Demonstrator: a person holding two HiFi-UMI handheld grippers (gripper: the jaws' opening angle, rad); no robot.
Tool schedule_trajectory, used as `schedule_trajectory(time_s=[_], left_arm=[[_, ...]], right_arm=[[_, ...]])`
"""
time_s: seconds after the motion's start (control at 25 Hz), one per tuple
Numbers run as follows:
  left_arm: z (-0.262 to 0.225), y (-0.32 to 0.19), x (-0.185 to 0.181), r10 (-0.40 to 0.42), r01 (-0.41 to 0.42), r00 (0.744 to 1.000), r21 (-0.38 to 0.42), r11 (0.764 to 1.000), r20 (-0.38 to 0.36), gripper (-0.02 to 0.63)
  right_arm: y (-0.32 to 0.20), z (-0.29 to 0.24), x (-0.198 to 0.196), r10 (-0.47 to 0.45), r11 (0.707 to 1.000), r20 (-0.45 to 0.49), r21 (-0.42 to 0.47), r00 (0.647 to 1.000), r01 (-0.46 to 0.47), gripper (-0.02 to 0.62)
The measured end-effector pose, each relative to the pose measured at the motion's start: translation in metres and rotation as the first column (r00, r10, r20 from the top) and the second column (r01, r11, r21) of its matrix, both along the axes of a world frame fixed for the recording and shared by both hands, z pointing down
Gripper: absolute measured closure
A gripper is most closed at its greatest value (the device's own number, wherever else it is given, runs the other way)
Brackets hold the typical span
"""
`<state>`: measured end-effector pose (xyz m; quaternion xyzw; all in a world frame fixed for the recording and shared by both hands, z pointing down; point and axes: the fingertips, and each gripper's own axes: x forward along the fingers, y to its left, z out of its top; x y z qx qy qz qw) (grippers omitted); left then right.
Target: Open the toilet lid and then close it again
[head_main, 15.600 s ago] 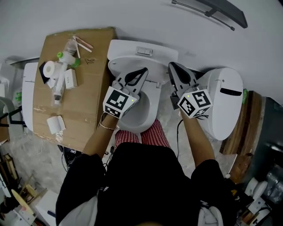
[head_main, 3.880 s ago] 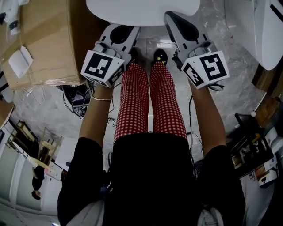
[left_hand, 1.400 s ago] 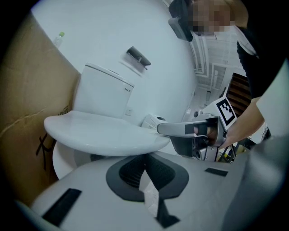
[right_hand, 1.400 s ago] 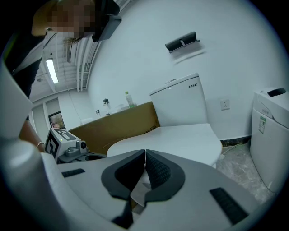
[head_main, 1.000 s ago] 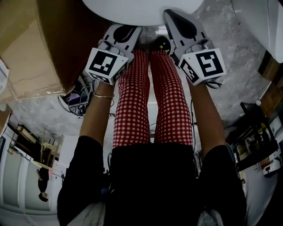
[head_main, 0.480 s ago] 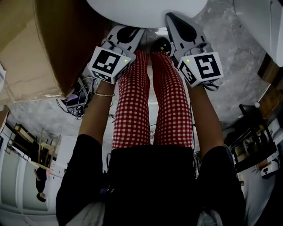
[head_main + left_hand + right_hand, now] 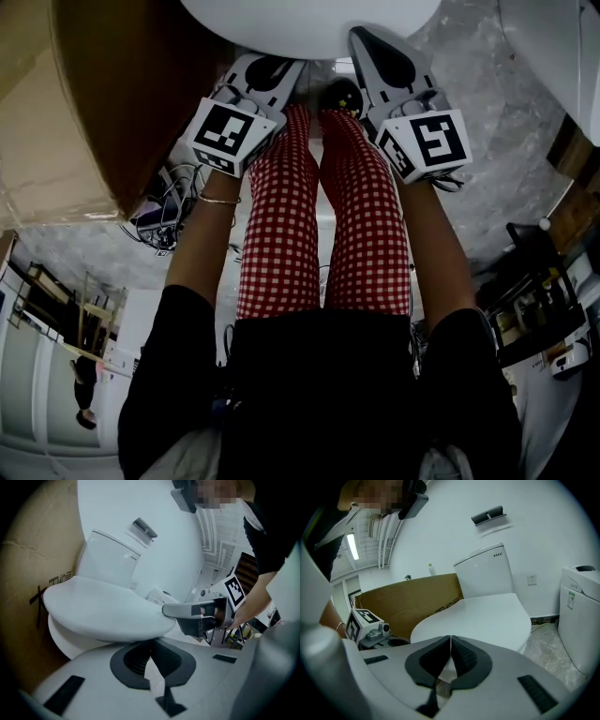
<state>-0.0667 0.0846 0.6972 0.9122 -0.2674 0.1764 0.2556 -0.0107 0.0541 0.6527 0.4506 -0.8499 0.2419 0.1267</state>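
White toilet lid (image 7: 309, 23), brown cardboard box (image 7: 122, 84), red-and-white checked trousers (image 7: 281, 234).

Two grippers: the left gripper (image 7: 151, 642) and the right gripper (image 7: 450, 637). One toilet (image 7: 487, 616), one cardboard box (image 7: 408, 597), perhaps a second toilet (image 7: 580, 616).

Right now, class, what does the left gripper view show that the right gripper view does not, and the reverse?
Only the left gripper view: the right gripper, seen side-on.
Only the right gripper view: the left gripper, a wall socket and another white fixture at the right.
Both: the closed toilet lid, the cistern, the cardboard box, and that view's own tongs shut on nothing.
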Motion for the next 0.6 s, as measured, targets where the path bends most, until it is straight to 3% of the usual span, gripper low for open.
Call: schedule_trajectory(time_s=[0.6], left_arm=[[0.027,0.004,0.004,0.013,-0.013,1.000,-0.023,1.000,0.007,0.603]], right_arm=[[0.002,0.025,0.004,0.021,1.000,-0.001,-0.009,1.000,-0.021,0.575]])
